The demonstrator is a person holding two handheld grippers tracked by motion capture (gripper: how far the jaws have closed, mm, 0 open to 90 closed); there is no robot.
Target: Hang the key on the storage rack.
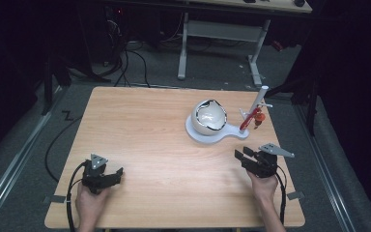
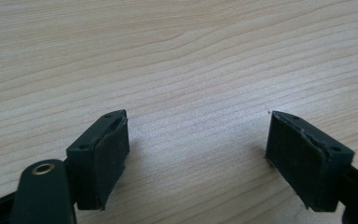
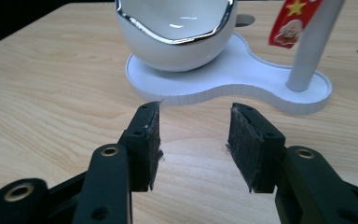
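A white egg-shaped bowl (image 1: 209, 117) with a silver rim (image 3: 179, 32) sits on a flat white base (image 1: 211, 136) right of the table's middle. From the base's right end rises a slanted white post (image 1: 256, 104) (image 3: 312, 46) with a red tag (image 1: 246, 122) and a small figure (image 1: 259, 117) hanging from it. My right gripper (image 1: 245, 156) (image 3: 193, 140) is open near the right front, just short of the base edge (image 3: 223, 91), nothing between its pads. My left gripper (image 1: 117, 174) (image 2: 198, 154) stands open over bare wood at the left front.
The wooden table (image 1: 140, 130) has free room across its left half and middle. A desk frame (image 1: 222, 34) and cables (image 1: 125, 63) lie on the floor beyond the far edge.
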